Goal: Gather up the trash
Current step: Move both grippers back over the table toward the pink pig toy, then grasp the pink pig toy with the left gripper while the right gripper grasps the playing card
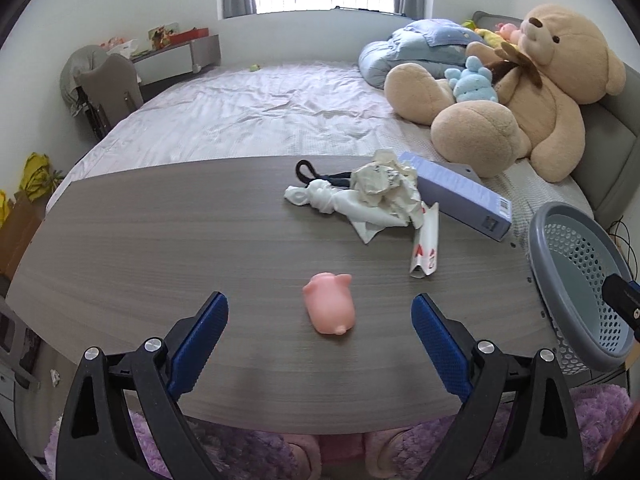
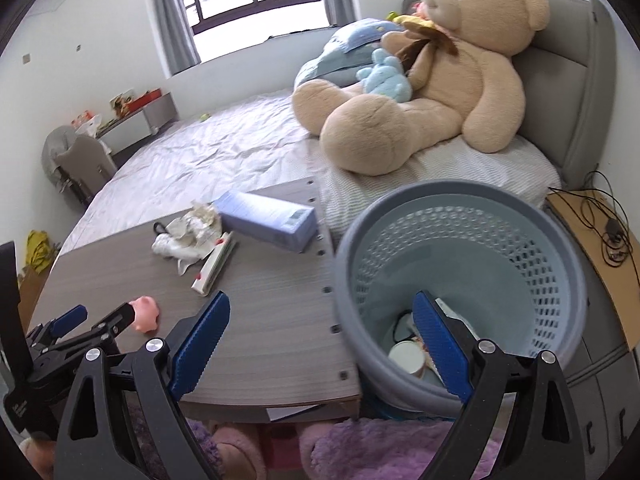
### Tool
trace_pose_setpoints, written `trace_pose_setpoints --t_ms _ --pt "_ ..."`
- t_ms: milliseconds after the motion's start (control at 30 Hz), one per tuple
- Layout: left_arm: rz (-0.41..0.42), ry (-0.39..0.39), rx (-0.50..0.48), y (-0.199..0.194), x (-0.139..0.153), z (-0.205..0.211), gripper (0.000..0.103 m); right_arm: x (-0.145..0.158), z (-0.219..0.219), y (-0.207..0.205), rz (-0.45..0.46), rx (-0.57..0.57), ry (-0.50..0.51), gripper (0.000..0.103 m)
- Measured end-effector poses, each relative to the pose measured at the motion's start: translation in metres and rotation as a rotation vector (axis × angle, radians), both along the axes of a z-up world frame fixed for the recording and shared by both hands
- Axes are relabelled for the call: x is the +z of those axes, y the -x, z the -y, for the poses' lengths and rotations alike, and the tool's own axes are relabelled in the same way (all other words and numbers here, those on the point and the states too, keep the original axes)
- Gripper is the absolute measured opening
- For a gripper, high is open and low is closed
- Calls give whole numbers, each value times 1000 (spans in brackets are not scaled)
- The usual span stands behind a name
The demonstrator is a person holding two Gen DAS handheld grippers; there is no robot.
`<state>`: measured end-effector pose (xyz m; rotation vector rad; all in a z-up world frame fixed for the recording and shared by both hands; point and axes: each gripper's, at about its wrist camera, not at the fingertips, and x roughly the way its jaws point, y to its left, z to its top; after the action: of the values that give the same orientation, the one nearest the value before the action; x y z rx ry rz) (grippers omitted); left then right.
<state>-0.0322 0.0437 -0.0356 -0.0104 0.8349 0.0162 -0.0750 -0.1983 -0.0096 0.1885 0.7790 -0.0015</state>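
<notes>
Blue-padded fingers of the left gripper [image 1: 320,308] stand wide apart above the near edge of the grey wood-grain worktop [image 1: 160,248], holding nothing. A pink pig toy [image 1: 330,304] lies on the worktop between and just ahead of the two fingers, touching neither. The right gripper [image 2: 322,312] is likewise spread and empty; its right finger hangs over the mouth of the grey-blue perforated basket [image 2: 460,216], its left finger over the worktop. The basket stands just off the worktop's right edge; a white cup [image 2: 408,356] and other items, not clearly identifiable, lie at its bottom.

Farther along the worktop, toward the right side: a flattened white carton with red marks [image 1: 426,248], then a heap of crumpled white paper and wrappers [image 1: 384,192] with a black cord [image 1: 308,172] running into it. A lavender box [image 1: 460,196] rests at the far right corner, just beside the heap.

Beyond the worktop: a bed [image 1: 248,120] with a large tan teddy bear [image 1: 540,92] sitting on it.
</notes>
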Motion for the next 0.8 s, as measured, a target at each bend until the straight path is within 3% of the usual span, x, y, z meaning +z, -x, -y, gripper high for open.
trace_pose_setpoints --t_ms 233,400,600,800 --pt "-45 -21 52 -7 -15 -13 91 -21 -19 -14 -44 63 -29 89" --pt "-98 -13 65 -14 -32 -14 91 -33 -16 -22 -81 67 -79 89" --pt "-107 3 68 -27 -39 -6 91 -38 -11 -26 -88 61 -119 89" --pt "-127 5 59 -36 -48 2 64 -41 -5 -27 -98 55 -147 89"
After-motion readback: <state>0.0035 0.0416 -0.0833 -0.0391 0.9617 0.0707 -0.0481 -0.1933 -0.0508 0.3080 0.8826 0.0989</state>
